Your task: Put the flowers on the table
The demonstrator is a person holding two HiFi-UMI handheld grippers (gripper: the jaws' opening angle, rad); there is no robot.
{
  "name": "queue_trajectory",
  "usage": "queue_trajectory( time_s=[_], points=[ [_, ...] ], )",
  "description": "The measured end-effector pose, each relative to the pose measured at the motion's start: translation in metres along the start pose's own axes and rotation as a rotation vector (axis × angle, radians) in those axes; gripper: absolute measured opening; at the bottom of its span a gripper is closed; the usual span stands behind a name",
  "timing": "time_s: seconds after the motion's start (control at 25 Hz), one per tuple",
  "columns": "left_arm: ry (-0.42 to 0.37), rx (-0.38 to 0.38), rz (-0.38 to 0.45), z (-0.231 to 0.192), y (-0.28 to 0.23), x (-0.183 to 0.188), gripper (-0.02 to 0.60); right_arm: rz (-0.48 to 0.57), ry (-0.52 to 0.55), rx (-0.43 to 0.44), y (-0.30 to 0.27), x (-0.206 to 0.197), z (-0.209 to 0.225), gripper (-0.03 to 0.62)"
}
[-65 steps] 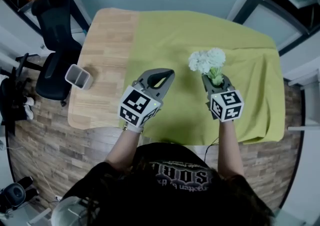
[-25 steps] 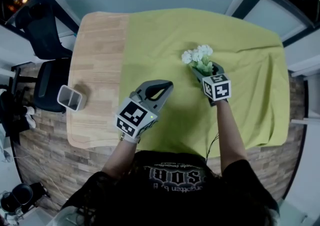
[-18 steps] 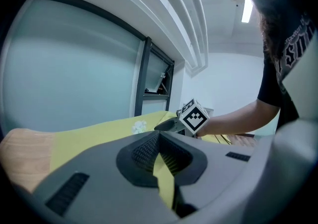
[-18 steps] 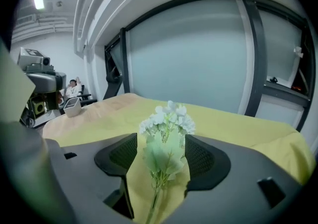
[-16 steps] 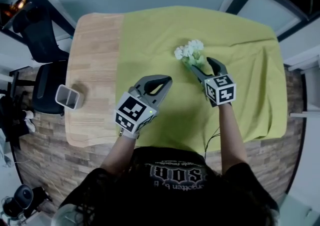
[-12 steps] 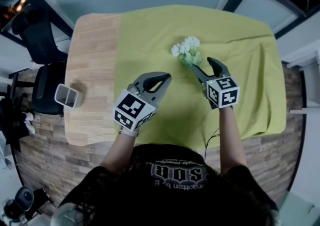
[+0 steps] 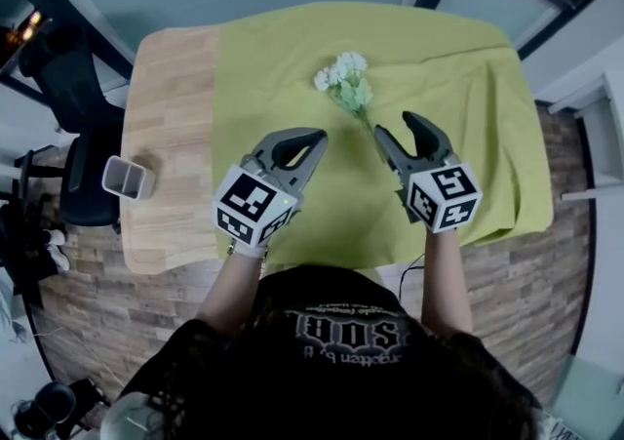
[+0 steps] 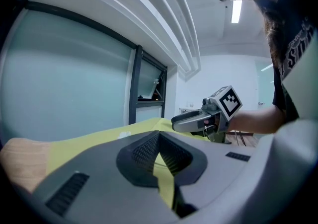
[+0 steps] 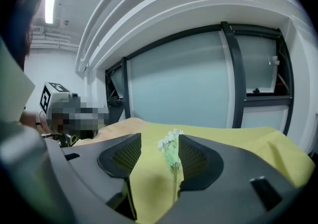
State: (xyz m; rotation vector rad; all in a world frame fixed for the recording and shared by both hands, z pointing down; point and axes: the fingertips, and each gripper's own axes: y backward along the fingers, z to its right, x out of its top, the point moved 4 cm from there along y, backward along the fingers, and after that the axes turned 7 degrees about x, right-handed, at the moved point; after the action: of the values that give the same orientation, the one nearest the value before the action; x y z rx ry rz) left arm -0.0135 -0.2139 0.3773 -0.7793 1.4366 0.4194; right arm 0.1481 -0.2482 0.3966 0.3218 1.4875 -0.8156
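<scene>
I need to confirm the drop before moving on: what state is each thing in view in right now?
flowers: lying flat on the green cloth, gripped by nothing.
right hand-held gripper: open, jaws just been closing a little, nothing between them; the flowers lie beyond its tips.
left hand-held gripper: shut, empty.
green cloth: spread over the table.
grey container: upright on bare wood.

flowers (image 9: 170, 144) — stem base behind right tongs (image 9: 159, 141), cup (image 7: 128, 178) interior too small
</scene>
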Motion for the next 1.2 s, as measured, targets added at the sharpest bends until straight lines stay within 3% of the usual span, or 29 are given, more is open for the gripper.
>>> queue_trajectory(
  time_s=[0.2, 0.28, 0.44, 1.2],
  points=[
    [-0.008, 0.002, 0.037, 0.019, 0.008, 0.01, -0.002, 0.022, 0.036, 0.014, 0.029, 0.002, -0.017, 0.188],
    [-0.01, 0.011, 0.042, 0.025, 0.012, 0.011, -0.002, 0.037, 0.06, -0.006, 0.041, 0.002, -0.021, 0.131],
    [-0.02, 0.021, 0.041, 0.038, 0.019, 0.012, -0.002, 0.058, 0.078, -0.037, 0.061, -0.003, -0.028, 0.082],
    [-0.011, 0.055, 0.04, 0.067, 0.054, -0.004, -0.002, 0.083, 0.136, 0.038, 0.088, -0.019, -0.08, 0.034]
  ],
)
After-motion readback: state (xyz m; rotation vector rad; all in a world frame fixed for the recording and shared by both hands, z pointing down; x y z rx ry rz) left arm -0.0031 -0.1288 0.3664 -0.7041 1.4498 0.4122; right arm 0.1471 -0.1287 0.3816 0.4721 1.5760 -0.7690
